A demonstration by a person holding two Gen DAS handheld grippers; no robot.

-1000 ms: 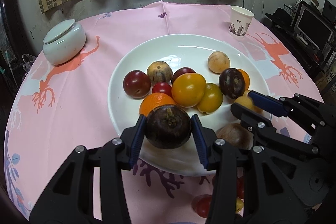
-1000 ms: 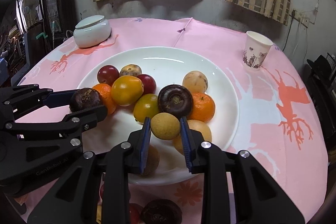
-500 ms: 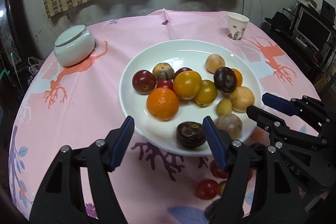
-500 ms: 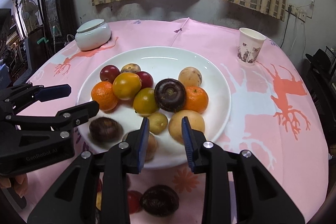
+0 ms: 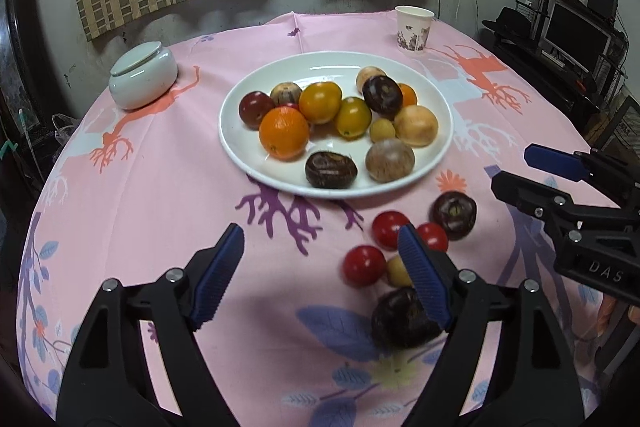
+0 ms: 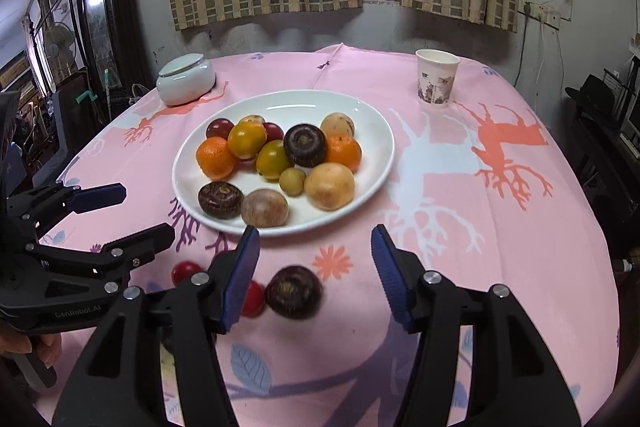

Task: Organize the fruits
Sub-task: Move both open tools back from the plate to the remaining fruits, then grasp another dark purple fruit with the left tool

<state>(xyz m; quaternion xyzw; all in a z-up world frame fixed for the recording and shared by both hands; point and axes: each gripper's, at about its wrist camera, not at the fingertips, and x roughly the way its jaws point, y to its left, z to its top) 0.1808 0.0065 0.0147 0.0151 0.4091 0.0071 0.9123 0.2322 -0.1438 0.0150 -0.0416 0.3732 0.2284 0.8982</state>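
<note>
White plate [image 5: 442, 151] holds 12 fruits; about 6 loose fruits [image 5: 390, 229] wait lower right. Our left tool [image 5: 320, 255] and right tool [image 6: 314, 259] just spread open, empty.

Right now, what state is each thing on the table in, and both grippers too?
Left gripper: open, nothing between its fingers, jaws just been opening.
Right gripper: open, empty, jaws just been opening.
White plate: upright, holding fruit.
Lidded jar: lid on.
Paper cup: upright, contents not visible.
Dark fruit: loose on the cloth, off the plate.
Red tomatoes: loose on the cloth.
</note>
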